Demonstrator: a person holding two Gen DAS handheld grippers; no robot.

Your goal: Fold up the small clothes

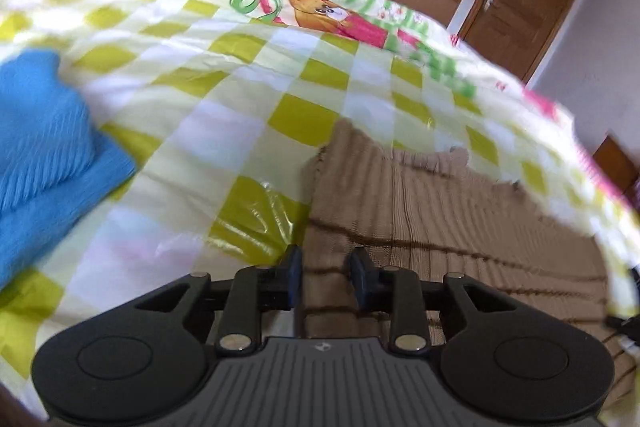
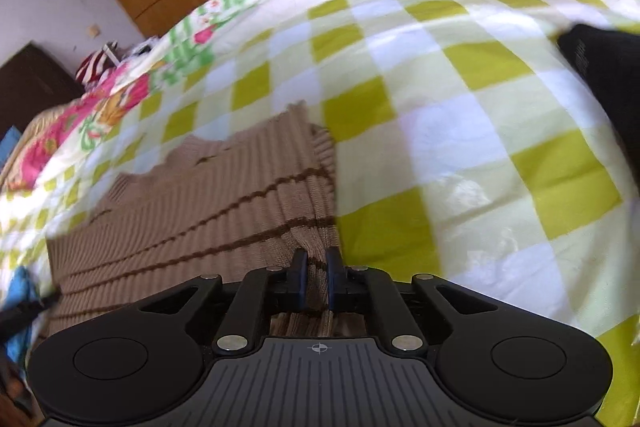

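Tongs at both near corners of a tan striped knit top spread flat on the checked bedspread.

Left tongs stand partly open astride the top's left edge, fabric between the pads. Right tongs are nearly closed, pinching the right edge. Open bedspread lies beyond; a blue cloth lies left, something dark right.

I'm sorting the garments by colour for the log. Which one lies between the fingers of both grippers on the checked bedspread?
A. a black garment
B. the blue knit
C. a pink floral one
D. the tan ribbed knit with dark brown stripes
D: the tan ribbed knit runs between the fingers of the left gripper and the right gripper; the blue knit lies apart.
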